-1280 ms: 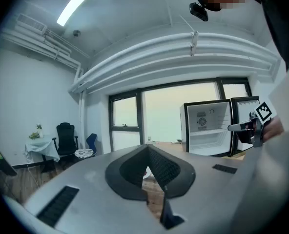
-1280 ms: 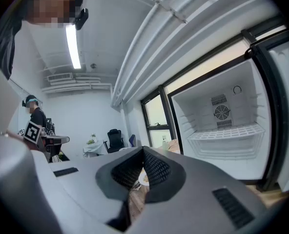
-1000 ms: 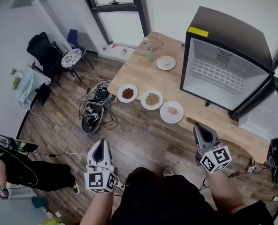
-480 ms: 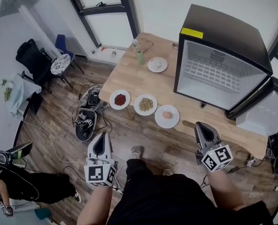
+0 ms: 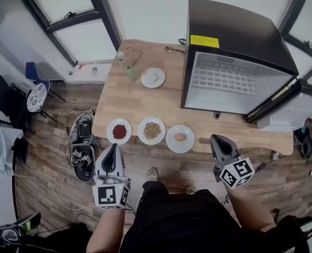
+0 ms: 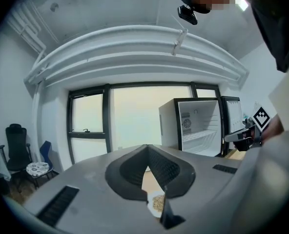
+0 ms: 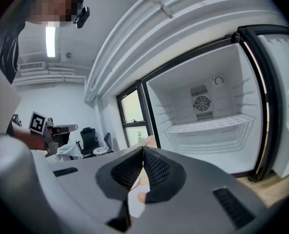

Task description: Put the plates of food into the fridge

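Just short of the table (image 5: 140, 101), I hold my left gripper (image 5: 113, 152) and right gripper (image 5: 218, 144) closed and empty. The red-food plate (image 5: 119, 131), grain plate (image 5: 152, 130) and egg plate (image 5: 180, 139) wait at twelve o'clock, the open fridge (image 5: 235, 30) at one. This looks like the approach; next, I judge, jaws must open for a rim.

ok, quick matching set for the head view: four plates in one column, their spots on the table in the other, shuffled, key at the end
Things
1. red food plate
2. grain plate
3. egg plate
4. plate with pale food

Places
A. middle of the front row
B. back of the table, beside the green bottle
C. front row, end nearest the fridge
D. front row, end farthest from the fridge

Pairs: 1-D, 2-A, 3-C, 4-B
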